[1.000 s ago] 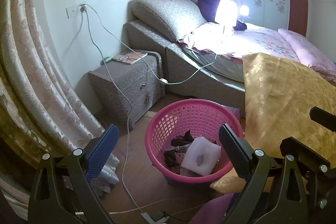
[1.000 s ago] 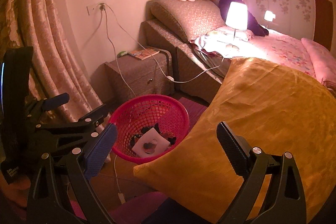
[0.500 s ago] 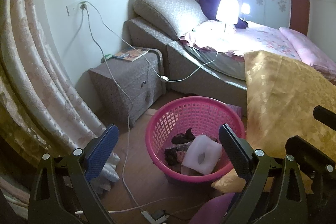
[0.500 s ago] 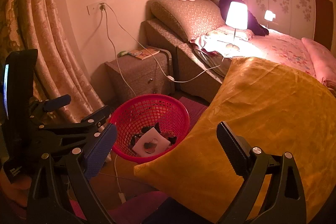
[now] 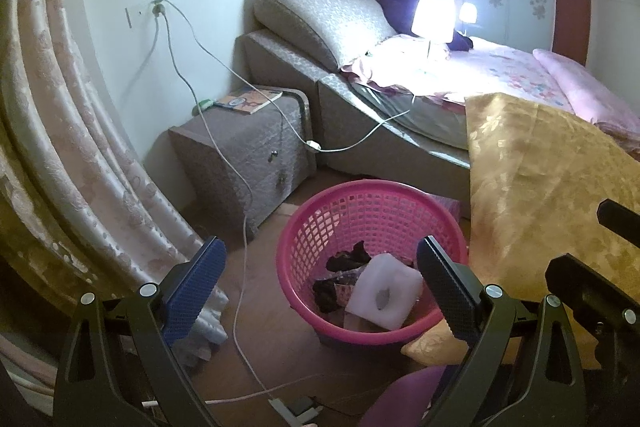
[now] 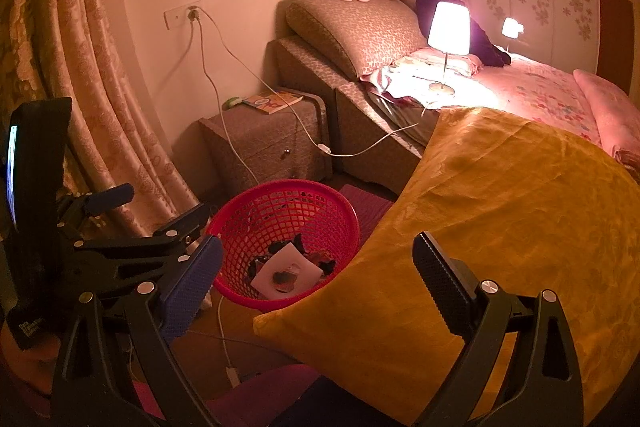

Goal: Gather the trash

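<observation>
A pink plastic mesh basket [image 5: 344, 211] stands on the wooden floor by the bed; it also shows in the right wrist view [image 6: 256, 215]. Inside lie a white foam piece [image 5: 386, 291] and dark scraps [image 5: 340, 267]. My left gripper [image 5: 320, 283] is open and empty, held above and in front of the basket. My right gripper [image 6: 316, 275] is open and empty, over the basket's near rim and a yellow pillow [image 6: 500, 227]. The left gripper's body shows in the right wrist view [image 6: 120, 247].
A grey nightstand [image 5: 248, 147] with a book [image 5: 250, 99] stands behind the basket. White cables [image 5: 244, 227] run from a wall socket across the floor. Curtains [image 5: 60, 147] hang at left. The bed [image 5: 500, 75] with a lit lamp [image 5: 434, 13] is at right.
Both grippers have drawn back slightly and tilted, so the basket sits a little lower and farther in view. Both stay open and empty.
</observation>
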The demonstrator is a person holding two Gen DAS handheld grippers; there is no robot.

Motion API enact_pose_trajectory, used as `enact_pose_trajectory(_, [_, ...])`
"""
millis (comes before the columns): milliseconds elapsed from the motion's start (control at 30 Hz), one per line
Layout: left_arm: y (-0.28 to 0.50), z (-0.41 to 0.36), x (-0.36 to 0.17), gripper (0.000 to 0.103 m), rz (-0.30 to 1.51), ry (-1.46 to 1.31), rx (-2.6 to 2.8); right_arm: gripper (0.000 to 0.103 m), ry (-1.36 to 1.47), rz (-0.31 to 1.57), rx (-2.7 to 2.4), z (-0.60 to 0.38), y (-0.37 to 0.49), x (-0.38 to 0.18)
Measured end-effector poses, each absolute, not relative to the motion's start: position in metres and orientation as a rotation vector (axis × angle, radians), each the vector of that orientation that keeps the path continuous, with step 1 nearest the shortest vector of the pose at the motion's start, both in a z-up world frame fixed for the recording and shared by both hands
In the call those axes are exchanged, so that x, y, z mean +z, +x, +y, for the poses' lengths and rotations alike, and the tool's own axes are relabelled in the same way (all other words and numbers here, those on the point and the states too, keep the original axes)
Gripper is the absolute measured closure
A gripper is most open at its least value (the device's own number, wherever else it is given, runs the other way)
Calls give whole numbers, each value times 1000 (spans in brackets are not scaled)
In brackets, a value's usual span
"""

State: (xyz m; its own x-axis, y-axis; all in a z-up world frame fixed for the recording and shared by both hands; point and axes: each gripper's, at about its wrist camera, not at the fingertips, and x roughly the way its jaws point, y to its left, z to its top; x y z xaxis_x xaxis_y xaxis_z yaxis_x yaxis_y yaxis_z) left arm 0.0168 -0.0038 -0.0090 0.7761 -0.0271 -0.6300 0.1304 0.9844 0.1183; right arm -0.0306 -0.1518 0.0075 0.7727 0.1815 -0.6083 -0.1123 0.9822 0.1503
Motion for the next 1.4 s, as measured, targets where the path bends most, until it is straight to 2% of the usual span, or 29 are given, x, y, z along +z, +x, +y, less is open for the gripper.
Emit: enact_pose_trajectory(1400, [20, 9, -6, 10, 689, 122, -63, 10, 113, 672, 160, -154, -30, 8])
